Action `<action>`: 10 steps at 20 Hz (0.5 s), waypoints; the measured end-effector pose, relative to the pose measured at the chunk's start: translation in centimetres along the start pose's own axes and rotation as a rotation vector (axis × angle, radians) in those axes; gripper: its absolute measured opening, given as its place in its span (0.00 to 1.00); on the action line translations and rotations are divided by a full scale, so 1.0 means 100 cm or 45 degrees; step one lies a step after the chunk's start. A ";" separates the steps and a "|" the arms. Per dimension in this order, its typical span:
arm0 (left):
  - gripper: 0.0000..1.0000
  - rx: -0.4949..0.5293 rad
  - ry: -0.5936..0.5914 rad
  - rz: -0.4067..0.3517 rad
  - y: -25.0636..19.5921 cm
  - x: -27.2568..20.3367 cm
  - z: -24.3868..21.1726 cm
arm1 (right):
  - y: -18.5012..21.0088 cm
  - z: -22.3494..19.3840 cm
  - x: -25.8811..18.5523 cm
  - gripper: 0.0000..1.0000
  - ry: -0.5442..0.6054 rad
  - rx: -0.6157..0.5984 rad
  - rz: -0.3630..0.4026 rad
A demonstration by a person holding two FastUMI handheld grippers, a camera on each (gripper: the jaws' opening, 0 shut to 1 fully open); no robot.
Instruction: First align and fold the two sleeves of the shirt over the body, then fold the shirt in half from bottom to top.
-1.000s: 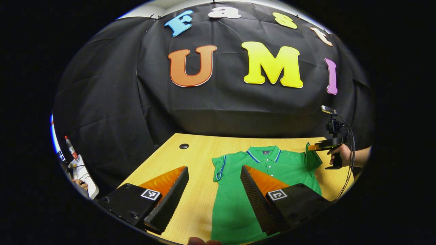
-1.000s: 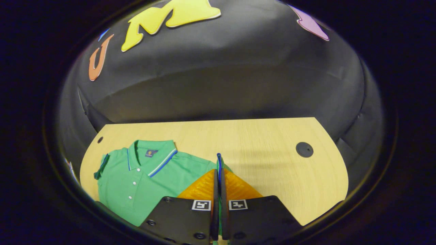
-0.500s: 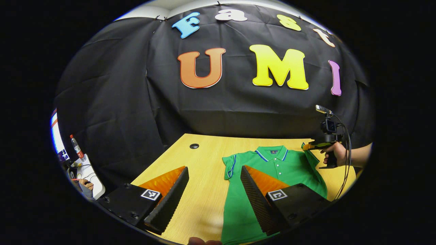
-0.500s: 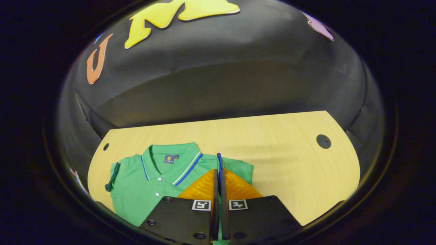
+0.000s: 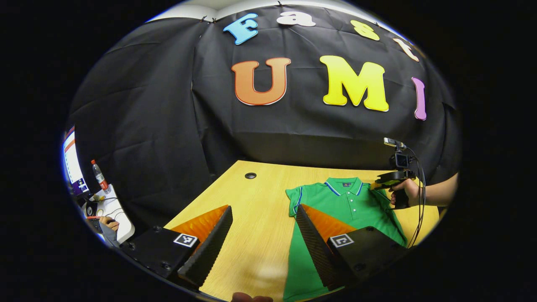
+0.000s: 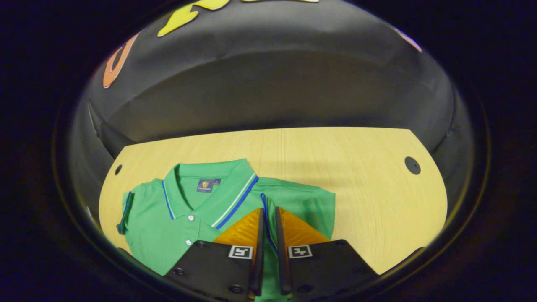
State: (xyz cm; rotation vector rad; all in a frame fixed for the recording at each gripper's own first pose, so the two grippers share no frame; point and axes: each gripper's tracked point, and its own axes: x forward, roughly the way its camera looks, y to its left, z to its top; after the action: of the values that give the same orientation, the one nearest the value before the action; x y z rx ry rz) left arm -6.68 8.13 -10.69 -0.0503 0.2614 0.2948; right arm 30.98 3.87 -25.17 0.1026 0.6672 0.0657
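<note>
Green knit shirt [image 6: 176, 226] sleeve [image 6: 302, 205] between barely-parted right claw [image 6: 267, 226]; left claw [image 5: 262, 228] spread.

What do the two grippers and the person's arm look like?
The left gripper and right gripper each have two wedge-shaped fingers and a square black-and-white marker at each base. The right one carries a small camera on top, with dark cables hanging. The forearm behind it shows no sleeve.
</note>
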 end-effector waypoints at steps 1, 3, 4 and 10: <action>0.98 -0.003 0.001 -0.007 -0.001 0.001 0.000 | 0.003 0.004 -0.006 0.29 -0.012 0.000 0.019; 0.98 0.004 -0.008 -0.029 -0.006 0.005 0.003 | 0.003 0.015 -0.023 0.48 -0.049 0.000 0.043; 0.98 0.011 -0.017 -0.045 -0.009 0.008 0.005 | 0.002 0.022 -0.034 0.58 -0.076 0.004 0.049; 0.98 0.051 -0.095 -0.207 -0.037 0.033 0.027 | -0.024 0.051 -0.127 0.79 -0.277 -0.060 -0.040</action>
State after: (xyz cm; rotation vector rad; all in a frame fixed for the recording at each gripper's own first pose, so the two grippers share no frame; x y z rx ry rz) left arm -1.84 5.75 -8.88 -0.0207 0.1875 0.1294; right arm 24.22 -0.06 -13.65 0.0531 0.4494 0.0390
